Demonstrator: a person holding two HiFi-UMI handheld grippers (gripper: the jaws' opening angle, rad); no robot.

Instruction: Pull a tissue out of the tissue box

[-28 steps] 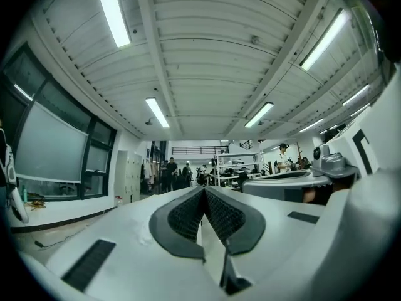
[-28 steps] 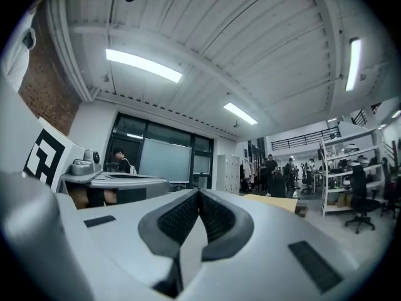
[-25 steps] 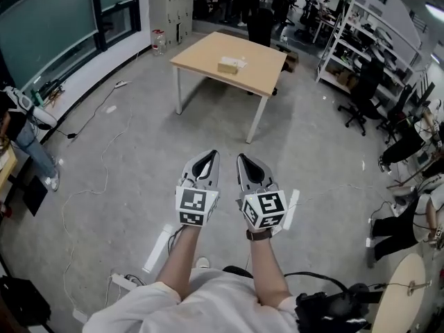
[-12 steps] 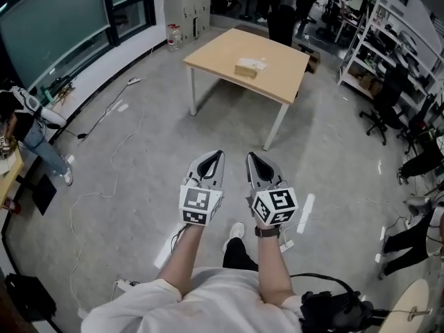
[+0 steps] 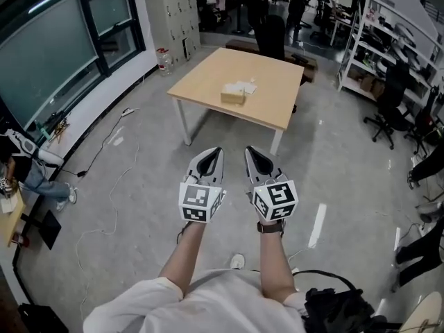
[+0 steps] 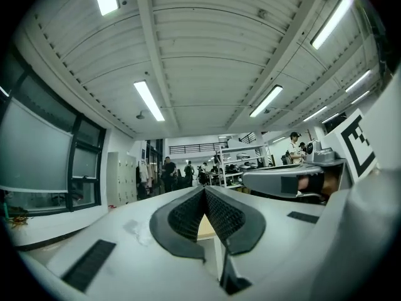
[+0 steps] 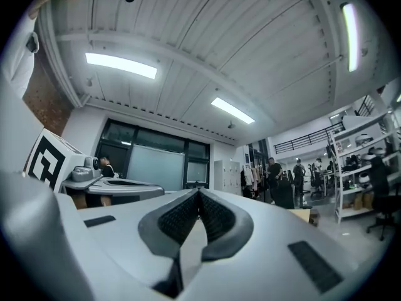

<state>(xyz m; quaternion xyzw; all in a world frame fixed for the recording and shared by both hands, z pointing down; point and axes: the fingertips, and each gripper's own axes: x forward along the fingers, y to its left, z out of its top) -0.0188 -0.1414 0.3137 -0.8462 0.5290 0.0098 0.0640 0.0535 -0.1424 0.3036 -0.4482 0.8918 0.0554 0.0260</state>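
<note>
The left gripper (image 5: 216, 152) and right gripper (image 5: 250, 150) are hanging well short of the tabletop (image 5: 201, 71), fingers pressed together on nothing. The tissue box (image 5: 232, 96) is sitting near its middle, a tissue (image 5: 243, 87) seemingly poking out. Opening one gripper before arrival is advisable.

A lab workspace — metal shelving (image 5: 357, 47), office chairs (image 5: 388, 109), lockers (image 5: 170, 12), concrete floor (image 5: 139, 207).
</note>
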